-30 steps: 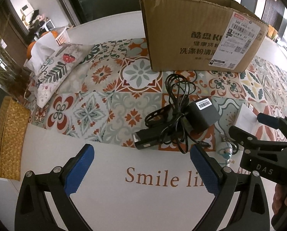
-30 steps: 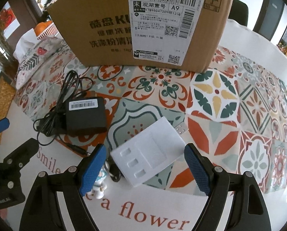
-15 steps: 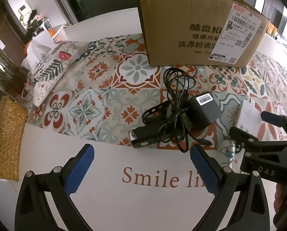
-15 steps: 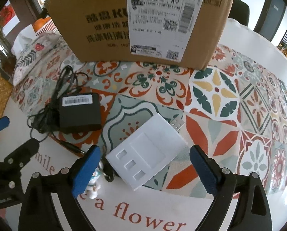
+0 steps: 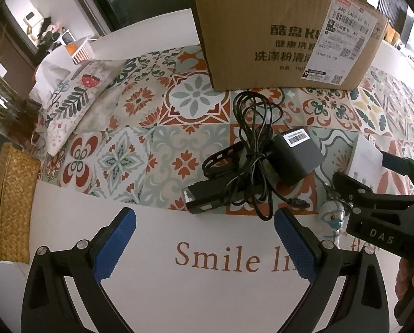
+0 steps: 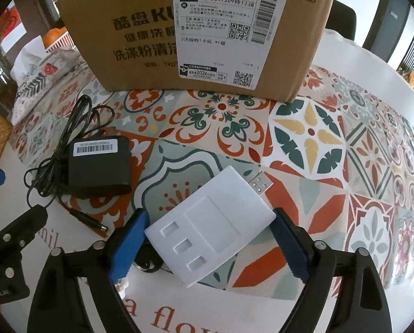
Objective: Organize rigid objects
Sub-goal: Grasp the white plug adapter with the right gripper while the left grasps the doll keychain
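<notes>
We hold two grippers over a counter covered by a patterned cloth, both tilted steeply down. The right gripper [image 6: 208, 245] has its jaws spread to either side of a flat white card reader [image 6: 211, 226] with a metal plug at its far corner; the jaws are closing, and we see the right pad at the reader's edge and a thin gap on the left, so it is not yet pinched. The reader lies flat near the front edge of the counter, with a small figurine keychain [image 5: 331, 217] just beside it. It looks light, stiff and smooth, so we judge a grip across its two long sides safest, well clear of the plug. The left gripper [image 5: 204, 236] hangs with jaws wide apart and empty, above bare cloth printed with lettering. Just beyond it lies a black power adapter [image 5: 294, 158] tangled in its cord, on top of a black bike light [image 5: 207, 197]. A cardboard box [image 5: 276, 36] stands toward the back of the counter.
</notes>
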`<state>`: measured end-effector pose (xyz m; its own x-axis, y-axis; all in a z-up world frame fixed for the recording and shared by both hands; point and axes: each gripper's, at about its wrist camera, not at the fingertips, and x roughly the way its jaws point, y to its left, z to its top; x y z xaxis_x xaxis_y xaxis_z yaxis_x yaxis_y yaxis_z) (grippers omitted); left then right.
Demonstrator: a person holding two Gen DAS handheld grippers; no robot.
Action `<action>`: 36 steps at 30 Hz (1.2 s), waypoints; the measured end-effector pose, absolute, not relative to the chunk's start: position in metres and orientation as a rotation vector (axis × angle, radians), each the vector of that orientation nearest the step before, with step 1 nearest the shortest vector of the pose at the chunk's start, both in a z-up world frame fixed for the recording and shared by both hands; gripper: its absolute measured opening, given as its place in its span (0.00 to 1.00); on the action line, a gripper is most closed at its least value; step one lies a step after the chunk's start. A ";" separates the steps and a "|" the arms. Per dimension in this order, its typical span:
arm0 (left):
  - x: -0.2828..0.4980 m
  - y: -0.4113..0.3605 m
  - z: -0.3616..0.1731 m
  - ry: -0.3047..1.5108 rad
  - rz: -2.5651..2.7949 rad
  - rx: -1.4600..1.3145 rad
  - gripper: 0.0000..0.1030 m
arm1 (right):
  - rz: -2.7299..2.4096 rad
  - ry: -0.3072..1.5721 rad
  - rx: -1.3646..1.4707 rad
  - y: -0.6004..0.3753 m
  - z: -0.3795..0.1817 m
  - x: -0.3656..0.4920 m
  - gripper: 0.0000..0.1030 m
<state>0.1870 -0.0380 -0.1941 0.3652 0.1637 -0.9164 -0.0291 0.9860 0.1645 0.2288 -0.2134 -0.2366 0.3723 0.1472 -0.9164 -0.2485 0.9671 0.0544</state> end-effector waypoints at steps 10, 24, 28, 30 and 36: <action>0.184 -0.043 -0.191 1.184 0.112 0.141 0.99 | 0.242 1.138 -0.084 -0.224 -0.231 0.221 0.86; 0.167 -0.071 -0.183 1.197 -0.025 0.111 0.94 | 0.201 1.065 -0.056 -0.258 -0.196 0.193 0.85; 0.165 -0.081 -0.184 1.207 -0.073 0.094 0.89 | 0.191 1.065 -0.037 -0.268 -0.195 0.185 0.86; 0.166 -0.087 -0.186 1.215 -0.088 0.098 0.85 | 0.186 1.063 -0.029 -0.272 -0.195 0.181 0.86; 0.172 -0.103 -0.190 1.232 -0.135 0.086 0.74 | 0.165 1.067 0.006 -0.286 -0.198 0.175 0.86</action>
